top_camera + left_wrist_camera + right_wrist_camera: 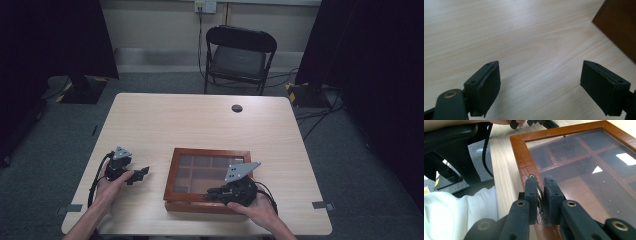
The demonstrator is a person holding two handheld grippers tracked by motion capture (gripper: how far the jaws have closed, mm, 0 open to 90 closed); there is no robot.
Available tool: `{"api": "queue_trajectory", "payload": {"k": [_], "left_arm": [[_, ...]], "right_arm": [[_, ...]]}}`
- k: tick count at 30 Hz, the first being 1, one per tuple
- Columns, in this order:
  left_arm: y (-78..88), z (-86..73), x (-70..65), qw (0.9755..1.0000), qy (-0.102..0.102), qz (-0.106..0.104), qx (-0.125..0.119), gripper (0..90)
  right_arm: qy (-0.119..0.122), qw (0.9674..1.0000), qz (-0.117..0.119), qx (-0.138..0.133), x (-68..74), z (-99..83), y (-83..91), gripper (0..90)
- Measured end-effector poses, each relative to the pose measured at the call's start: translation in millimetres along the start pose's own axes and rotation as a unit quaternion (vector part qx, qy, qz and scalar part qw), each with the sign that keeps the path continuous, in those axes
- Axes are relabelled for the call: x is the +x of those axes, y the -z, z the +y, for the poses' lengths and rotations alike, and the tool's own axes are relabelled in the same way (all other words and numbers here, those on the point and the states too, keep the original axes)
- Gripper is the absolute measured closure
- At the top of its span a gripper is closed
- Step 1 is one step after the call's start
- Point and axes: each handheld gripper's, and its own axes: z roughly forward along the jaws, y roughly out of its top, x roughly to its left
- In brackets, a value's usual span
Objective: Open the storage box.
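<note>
1. reddish-brown wooden display box with a glazed, hinged-looking lid (172, 172) lies flat on the pale wood-grain table (200, 122), near the person's edge and right of centre; dark compartments show through the pane.
2. right gripper (540, 191) has its jaws pressed together on a small metal knob or latch (539, 192) at the box's front frame edge; only a sliver of shiny metal shows between the pads, so its exact shape is unclear.
3. left gripper (540, 85) hovers over bare table with jaws spread wide and nothing between them; a corner of the box sits just beyond its reach in the left gripper view.
4. handling, as a judgement: the frame looks stiff and fairly heavy, the pane fragile and slick, so the pane is no place to press or grip.
5. the small knob is the natural hold for lifting the lid, but it is smooth metal and may slip from the pads if pulled at an angle.
6. the box could slide on the smooth tabletop; the free left gripper would do well bracing the wooden side wall.
</note>
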Motion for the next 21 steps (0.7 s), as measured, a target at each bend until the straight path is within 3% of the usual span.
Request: {"api": "queue_trajectory", "payload": {"k": [5, 6, 11, 18, 21], "left_arm": [[6.2, 2.7, -8.9, 0.9993, -0.004, -0.033, -0.020, 16.2], [7.6, 3.6, -11.5, 0.9991, -0.015, -0.035, -0.020, 16.2], [10.6, 6.7, -22.7, 0.9971, -0.026, -0.062, -0.035, 16.2], [12.3, 8.8, -31.5, 0.9952, -0.037, -0.076, -0.049, 16.2], [14.3, 9.7, -35.6, 0.9936, -0.039, -0.093, -0.052, 16.2]], "right_arm": [[0.003, 1.0000, -0.001, 0.001, -0.7, 6.0, 4.2, 82.2], [0.003, 1.0000, 0.000, 0.000, -1.2, 7.3, 5.0, 82.2], [0.001, 1.0000, 0.001, 0.003, -1.9, 12.5, 7.6, 82.2], [0.003, 1.0000, 0.000, 0.005, -2.8, 17.9, 10.1, 82.3], [0.004, 1.0000, 0.000, 0.006, -2.8, 20.4, 11.7, 82.3]]}}
